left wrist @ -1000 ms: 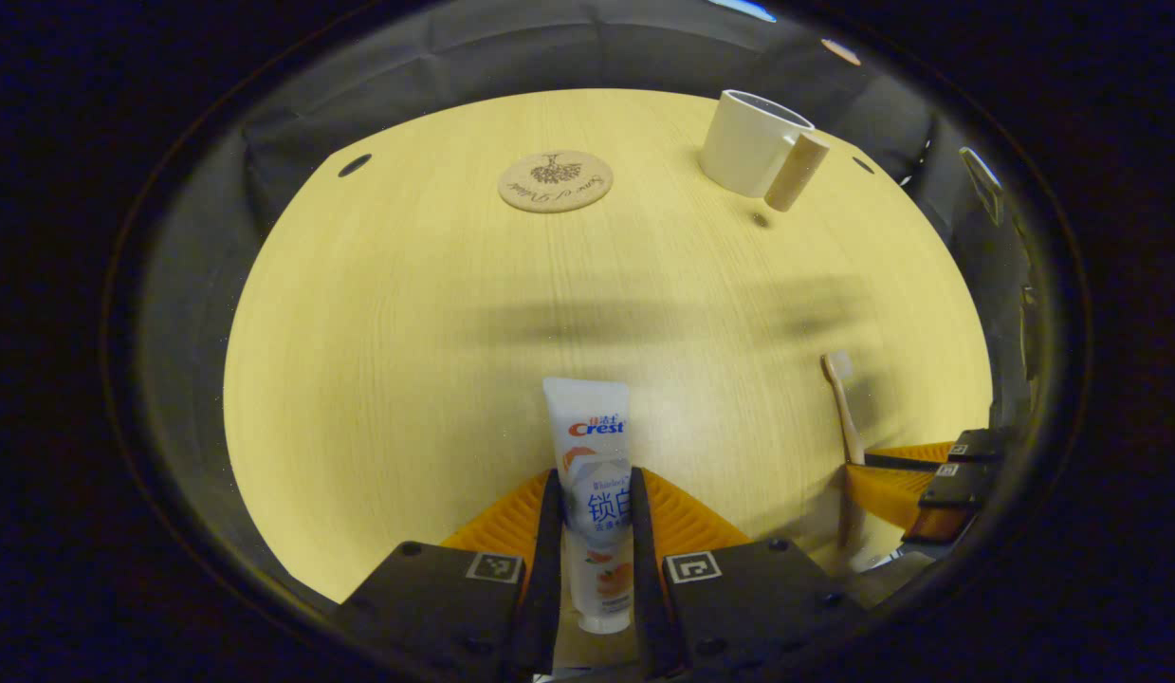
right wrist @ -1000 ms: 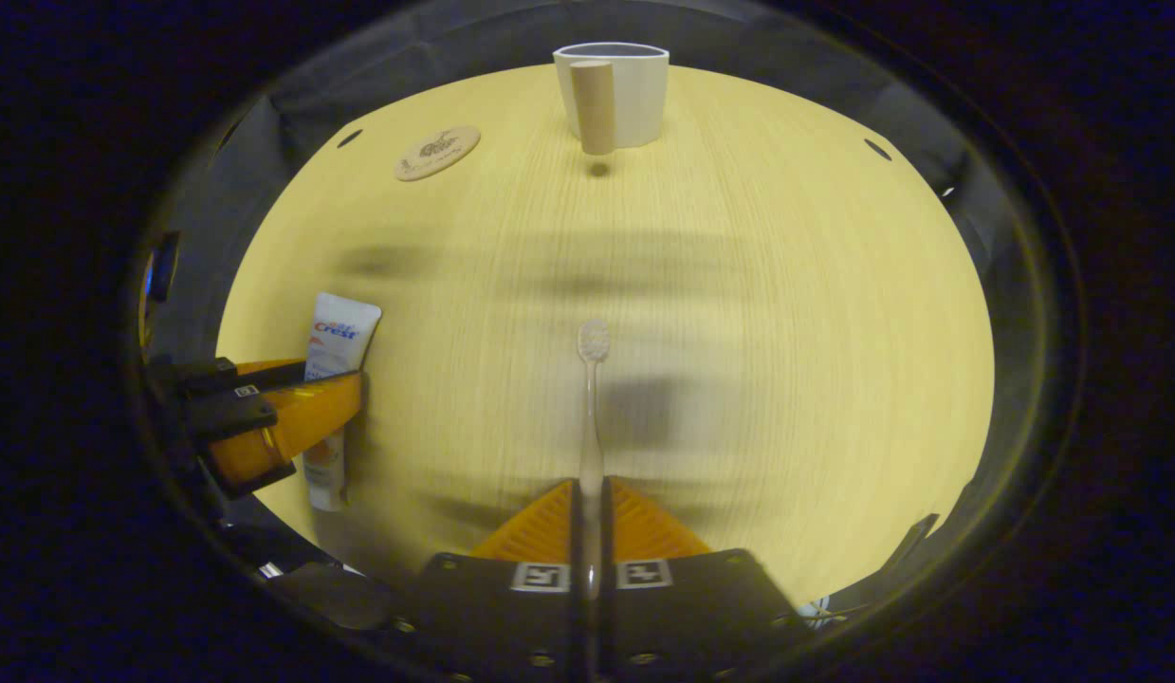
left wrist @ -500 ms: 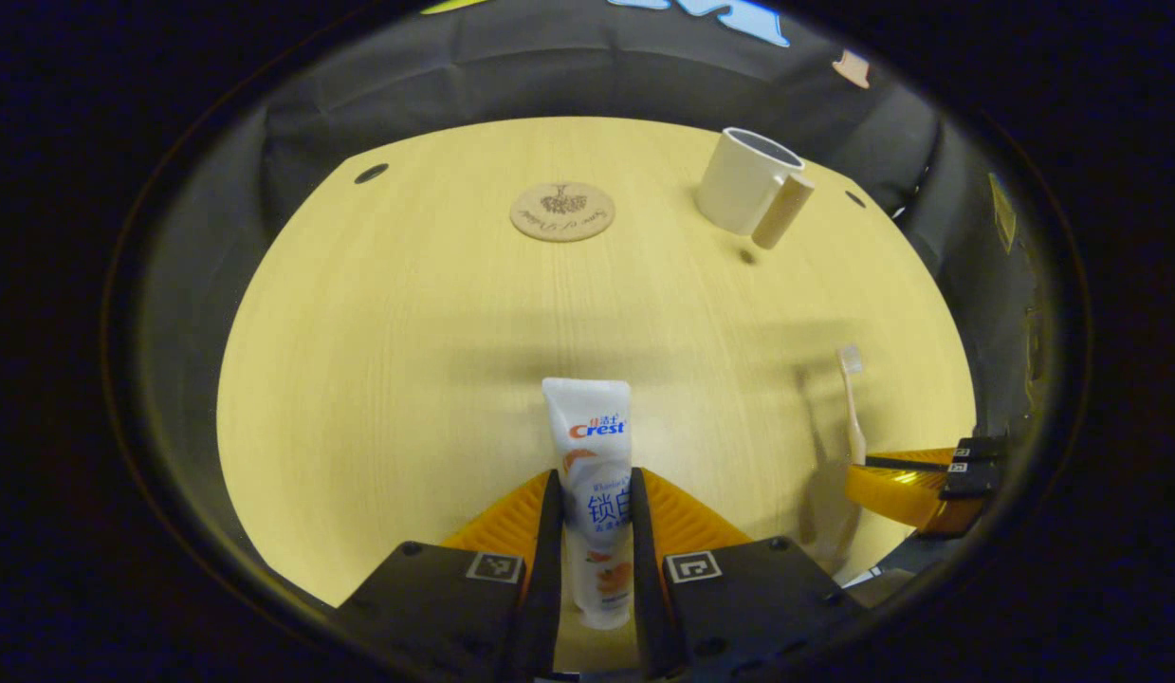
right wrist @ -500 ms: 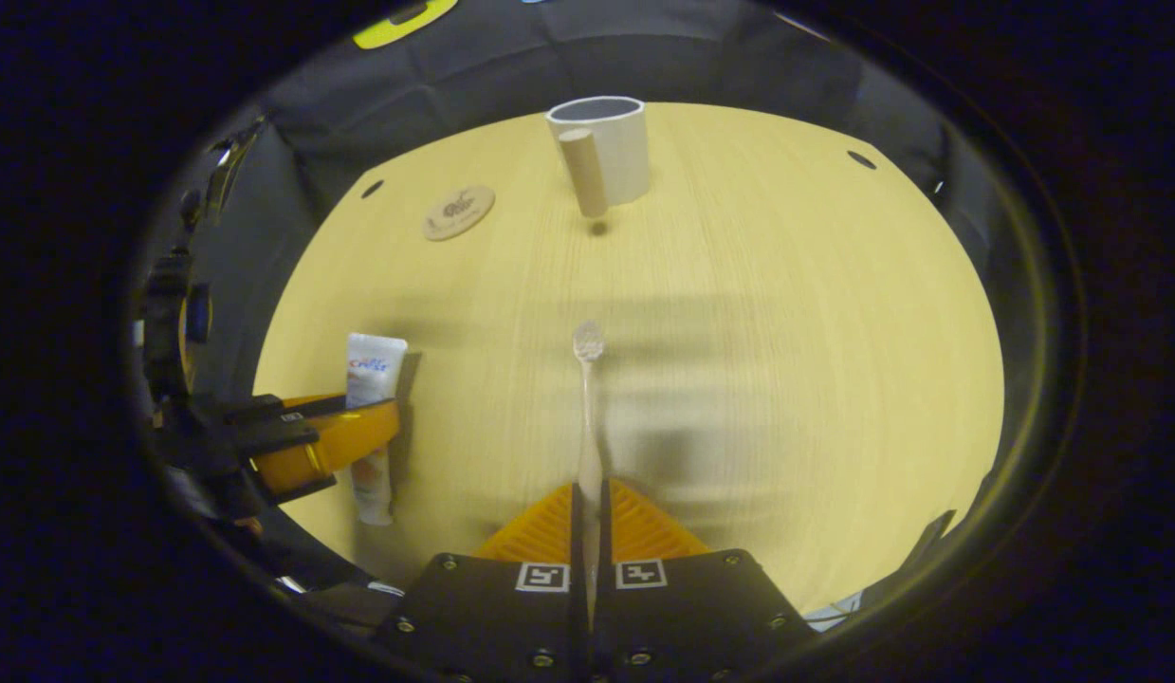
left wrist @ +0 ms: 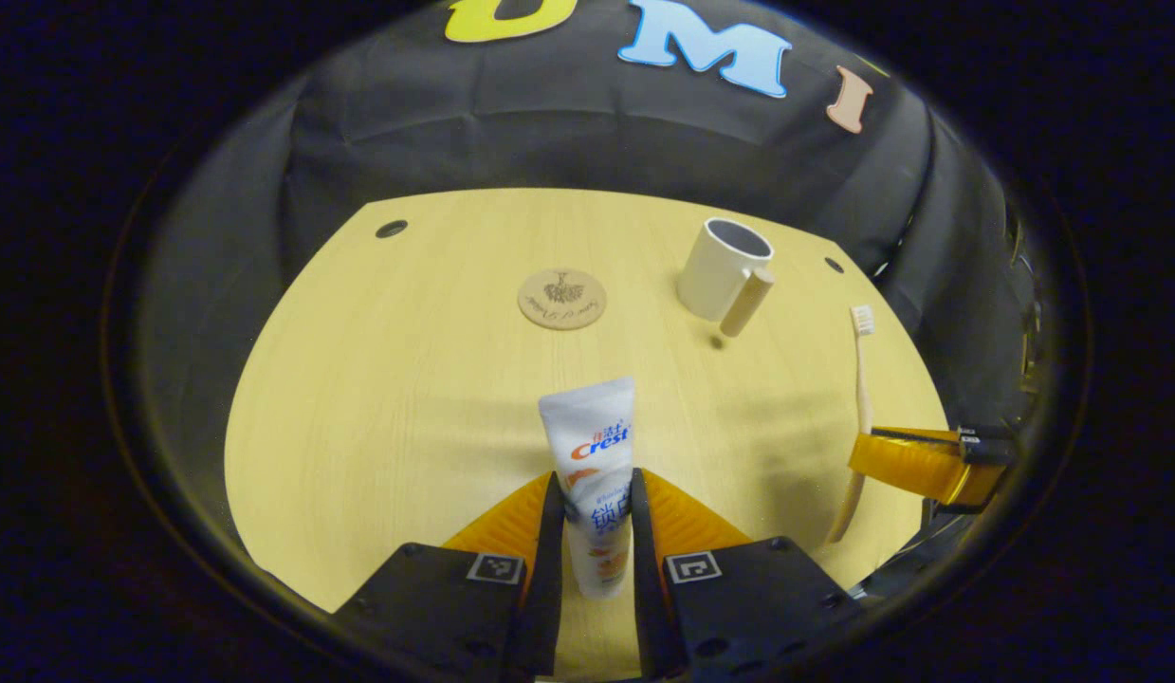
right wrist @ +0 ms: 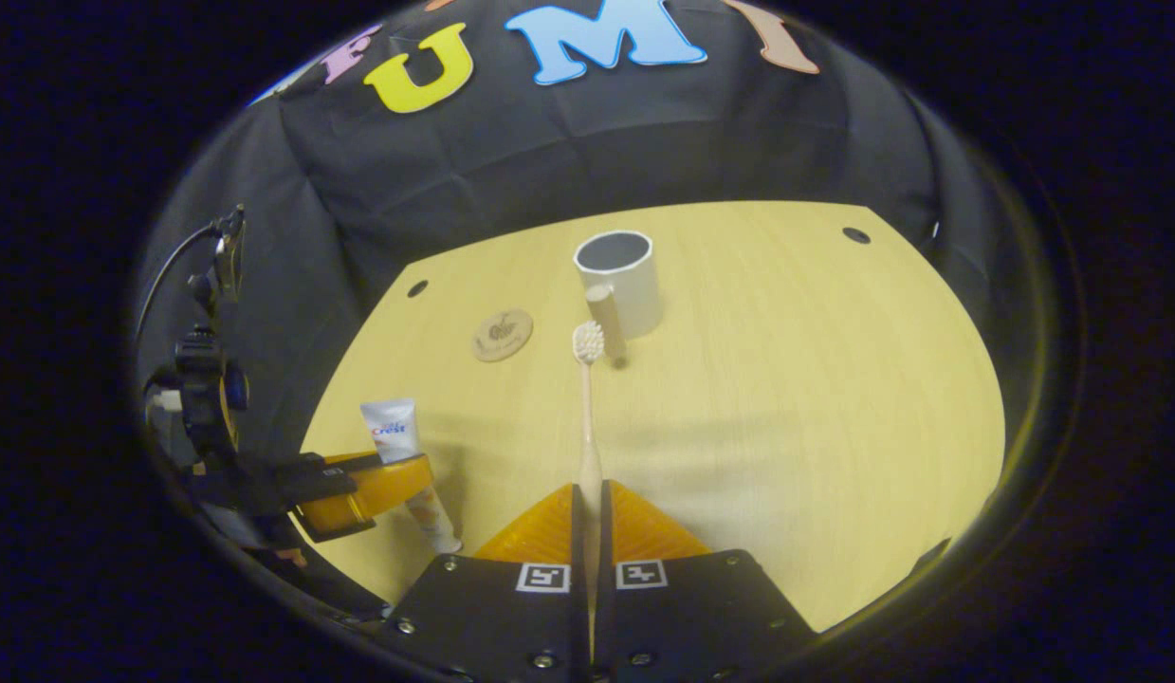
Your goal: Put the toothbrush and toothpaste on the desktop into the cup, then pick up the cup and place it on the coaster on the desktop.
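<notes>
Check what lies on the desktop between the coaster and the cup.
Nothing: in the left gripper view, the stretch of desktop between the coaster and the cup is bare wood.

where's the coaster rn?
The coaster lies flat on the desktop, just left of the cup in the left gripper view, ahead of the held toothpaste.

Right gripper point(right wrist: 592, 507) clamped on toothbrush point(right wrist: 587, 417) handle; brush points forward, bristle head up near the cup point(right wrist: 620, 280). Cup upright on the desk point(right wrist: 815, 398), far middle, mouth open, handle facing the camera. Coaster point(right wrist: 503, 335) flat, left of cup, apart from it. Left gripper point(right wrist: 378, 479) at left edge, gripping the toothpaste point(right wrist: 397, 441), tube tilted, flat end up. Black cloth wall point(right wrist: 587, 161) behind the desk.
</notes>
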### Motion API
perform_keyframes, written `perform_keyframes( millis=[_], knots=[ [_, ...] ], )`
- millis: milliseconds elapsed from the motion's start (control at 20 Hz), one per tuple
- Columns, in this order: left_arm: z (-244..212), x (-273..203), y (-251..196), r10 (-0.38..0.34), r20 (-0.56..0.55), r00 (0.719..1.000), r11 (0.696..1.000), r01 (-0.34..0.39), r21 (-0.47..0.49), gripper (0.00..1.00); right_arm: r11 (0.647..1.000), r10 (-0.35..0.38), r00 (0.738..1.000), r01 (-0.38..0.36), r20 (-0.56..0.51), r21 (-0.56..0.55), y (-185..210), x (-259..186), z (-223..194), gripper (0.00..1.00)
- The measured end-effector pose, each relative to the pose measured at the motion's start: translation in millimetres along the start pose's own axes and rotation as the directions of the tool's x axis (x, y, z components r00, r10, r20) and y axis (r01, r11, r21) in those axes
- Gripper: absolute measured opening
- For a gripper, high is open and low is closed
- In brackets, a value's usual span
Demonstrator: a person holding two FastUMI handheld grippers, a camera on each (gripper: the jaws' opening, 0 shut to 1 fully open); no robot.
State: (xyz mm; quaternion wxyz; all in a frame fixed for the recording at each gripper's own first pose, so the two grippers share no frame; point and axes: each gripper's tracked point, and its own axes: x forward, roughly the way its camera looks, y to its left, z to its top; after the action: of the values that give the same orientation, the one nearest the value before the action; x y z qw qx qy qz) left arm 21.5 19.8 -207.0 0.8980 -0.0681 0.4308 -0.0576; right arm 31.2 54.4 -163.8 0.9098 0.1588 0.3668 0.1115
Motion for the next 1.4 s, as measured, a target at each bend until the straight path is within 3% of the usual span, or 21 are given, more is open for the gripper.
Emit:
perform_keyframes(
  millis=[50, 100, 200, 300, 500, 600, 650, 950, 1100, 1150, 1200, 1300, 1400],
  knots=[
    [6, -3, -1, -0.004, 0.024, 1.000, 1.000, 0.004, -0.027, 0.24, 1.000, 0.011, 1.000, -0.011, 0.019, -0.009, 4, -1, 9, 0.03],
    [13, -7, -4, -0.017, 0.045, 0.999, 0.999, 0.020, -0.051, 0.29, 1.000, 0.020, 0.999, -0.019, 0.033, -0.021, 9, -3, 15, 0.03],
    [24, -13, -3, -0.022, 0.078, 0.997, 0.997, 0.028, -0.069, 0.29, 0.999, 0.033, 0.998, -0.030, 0.059, -0.044, 16, -5, 28, 0.03],
    [35, -18, 0, -0.022, 0.115, 0.993, 0.998, 0.029, -0.056, 0.24, 0.997, 0.045, 0.995, -0.039, 0.094, -0.066, 23, -5, 41, 0.03],
    [68, -31, -4, -0.052, 0.188, 0.981, 0.996, 0.066, -0.066, 0.24, 0.993, 0.048, 0.980, -0.026, 0.195, -0.115, 29, -8, 85, 0.03],
    [89, -37, -10, -0.072, 0.233, 0.970, 0.993, 0.091, -0.072, 0.29, 0.991, 0.054, 0.965, -0.020, 0.258, -0.135, 30, -6, 110, 0.03],
    [98, -39, -11, -0.075, 0.257, 0.963, 0.993, 0.097, -0.073, 0.24, 0.990, 0.057, 0.956, -0.016, 0.287, -0.143, 30, -6, 122, 0.03],
    [150, -40, -24, -0.097, 0.385, 0.918, 0.989, 0.133, -0.068, 0.24, 0.980, 0.063, 0.897, 0.027, 0.438, -0.196, 25, 11, 180, 0.03],
    [168, -34, -27, -0.096, 0.422, 0.901, 0.986, 0.144, -0.084, 0.23, 0.974, 0.084, 0.874, 0.030, 0.479, -0.224, 22, 26, 203, 0.03],
    [173, -32, -27, -0.092, 0.428, 0.899, 0.986, 0.143, -0.087, 0.19, 0.973, 0.085, 0.868, 0.035, 0.489, -0.230, 20, 33, 210, 0.03],
    [177, -33, -28, -0.089, 0.436, 0.895, 0.986, 0.142, -0.090, 0.24, 0.971, 0.090, 0.864, 0.034, 0.496, -0.236, 19, 42, 217, 0.03],
    [184, -33, -29, -0.085, 0.454, 0.887, 0.985, 0.145, -0.097, 0.19, 0.969, 0.105, 0.855, 0.026, 0.508, -0.245, 18, 54, 227, 0.03],
    [191, -32, -31, -0.081, 0.467, 0.881, 0.985, 0.143, -0.100, 0.24, 0.966, 0.108, 0.844, 0.035, 0.525, -0.255, 13, 67, 237, 0.03]
  ],
)
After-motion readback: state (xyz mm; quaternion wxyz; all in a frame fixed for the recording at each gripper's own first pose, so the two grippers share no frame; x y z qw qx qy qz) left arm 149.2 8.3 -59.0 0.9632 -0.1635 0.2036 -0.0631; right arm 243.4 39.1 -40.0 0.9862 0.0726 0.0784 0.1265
